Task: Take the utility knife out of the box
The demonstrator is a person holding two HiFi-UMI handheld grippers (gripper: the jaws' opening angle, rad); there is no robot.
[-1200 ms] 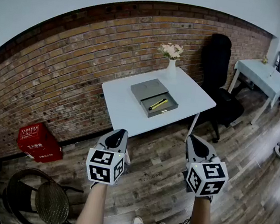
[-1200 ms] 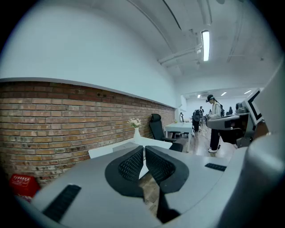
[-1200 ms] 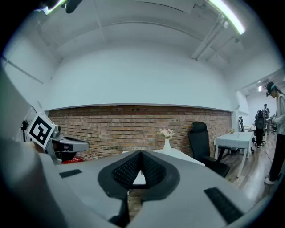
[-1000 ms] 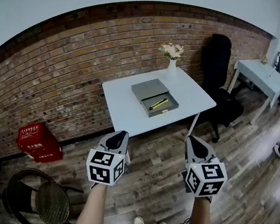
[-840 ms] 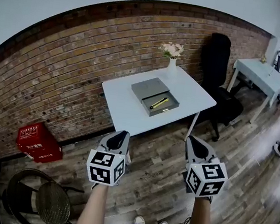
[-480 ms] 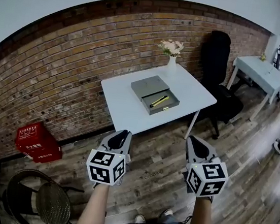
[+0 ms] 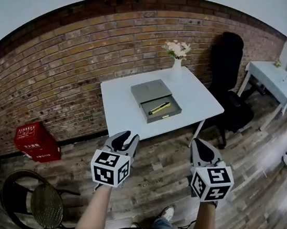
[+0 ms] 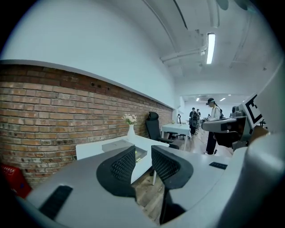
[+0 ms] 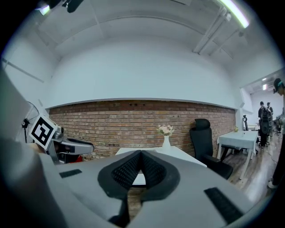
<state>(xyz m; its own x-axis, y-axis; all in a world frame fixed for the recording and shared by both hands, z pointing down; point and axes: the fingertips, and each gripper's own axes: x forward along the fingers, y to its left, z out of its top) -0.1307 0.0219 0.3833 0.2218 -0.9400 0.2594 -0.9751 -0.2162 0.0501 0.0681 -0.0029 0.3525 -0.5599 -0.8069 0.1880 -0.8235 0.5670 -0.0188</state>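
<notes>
On the white table lies a flat grey box with its drawer pulled out. A yellow utility knife rests in that drawer. Both grippers hang over the wooden floor, well short of the table's near edge. The jaws of my left gripper are opening, with a gap and nothing between them; the left gripper view shows the box beyond them. My right gripper is shut and empty, its tips meeting in the right gripper view.
A vase of flowers stands at the table's far edge against the brick wall. A black office chair is right of the table, and a second white table farther right. A red crate and a round-seated chair sit left.
The person has stepped a little closer to the table, carrying both grippers forward. The left gripper's jaws, shut before, have parted. The right gripper stays shut.
</notes>
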